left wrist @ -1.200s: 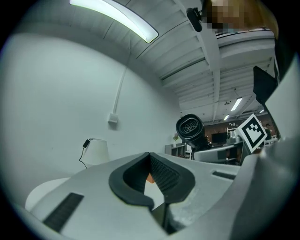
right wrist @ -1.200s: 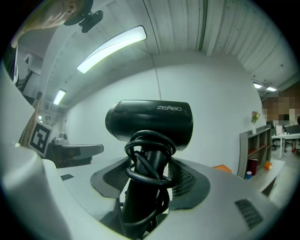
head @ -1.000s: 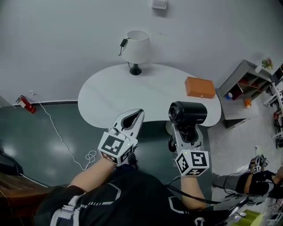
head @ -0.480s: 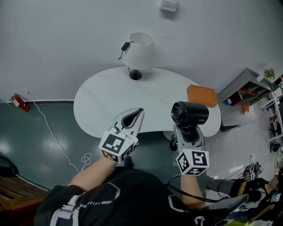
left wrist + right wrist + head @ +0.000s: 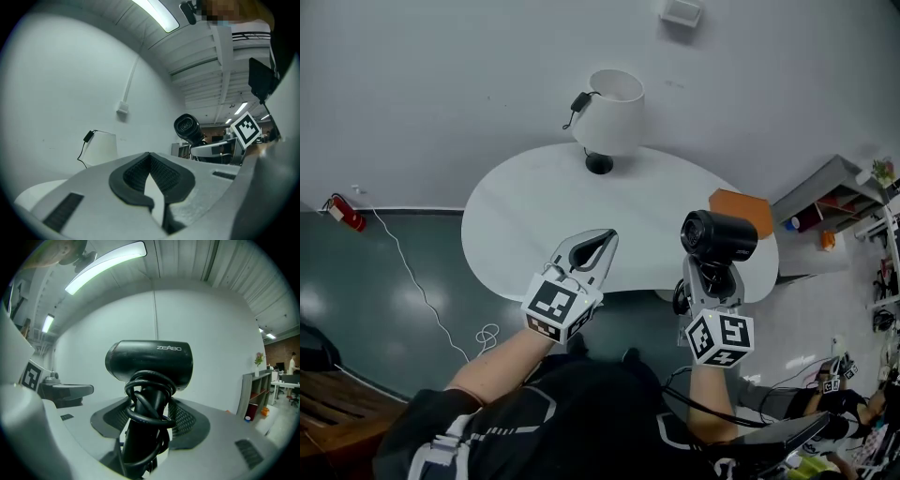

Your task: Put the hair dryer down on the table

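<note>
Right gripper (image 5: 711, 279) pinches the cord-wrapped handle of the black hair dryer (image 5: 719, 235), held upright in the air by the near edge of the white tabletop (image 5: 534, 216); left gripper (image 5: 592, 251) pressed together, empty; judging by this, lowering and release are not yet done.

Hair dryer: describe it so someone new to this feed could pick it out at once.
Find the white rounded table by the wall. At its near right edge, the right tool holds the hair dryer upright by the handle. It is the only black item there, with its cord wound round the handle, unlike the white lamp and the orange box.
</note>
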### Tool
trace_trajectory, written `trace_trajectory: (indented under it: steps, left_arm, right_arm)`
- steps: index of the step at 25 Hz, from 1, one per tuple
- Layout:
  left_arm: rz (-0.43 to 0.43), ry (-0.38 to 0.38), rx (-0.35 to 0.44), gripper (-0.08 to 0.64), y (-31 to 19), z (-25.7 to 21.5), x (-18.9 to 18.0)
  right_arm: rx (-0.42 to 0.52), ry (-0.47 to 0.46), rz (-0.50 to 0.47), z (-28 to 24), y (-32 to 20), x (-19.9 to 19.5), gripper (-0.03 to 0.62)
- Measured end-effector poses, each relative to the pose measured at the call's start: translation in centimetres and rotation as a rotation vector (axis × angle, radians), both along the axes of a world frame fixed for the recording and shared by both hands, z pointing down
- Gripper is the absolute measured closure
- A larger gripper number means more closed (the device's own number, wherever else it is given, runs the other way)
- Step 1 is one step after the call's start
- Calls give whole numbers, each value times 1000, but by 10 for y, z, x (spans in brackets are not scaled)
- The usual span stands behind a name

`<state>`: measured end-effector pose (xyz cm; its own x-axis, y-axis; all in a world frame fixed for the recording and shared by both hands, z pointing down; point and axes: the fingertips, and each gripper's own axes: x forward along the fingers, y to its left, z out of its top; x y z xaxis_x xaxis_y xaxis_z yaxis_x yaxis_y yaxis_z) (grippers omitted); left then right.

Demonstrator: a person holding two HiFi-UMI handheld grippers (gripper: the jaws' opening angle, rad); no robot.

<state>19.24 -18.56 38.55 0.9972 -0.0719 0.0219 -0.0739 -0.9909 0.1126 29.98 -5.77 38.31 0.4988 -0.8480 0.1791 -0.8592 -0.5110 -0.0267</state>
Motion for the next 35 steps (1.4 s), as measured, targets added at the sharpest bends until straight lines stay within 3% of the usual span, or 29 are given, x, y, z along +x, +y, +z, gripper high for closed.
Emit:
trace_trajectory:
  steps: [13,24,35]
  left_arm:
    - [-164,-63,22,555,-29,26,20]
    - [-291,-126,-6,555,-31,55,67]
    - [-344,-246,-114,555,-30,121,107]
  right_arm:
    - [-55,-37,-123,36,-42,43,333]
    - [-150,-107,-270,88,-75,102,333]
    - [-281,-203,-383,164,-103,135,333]
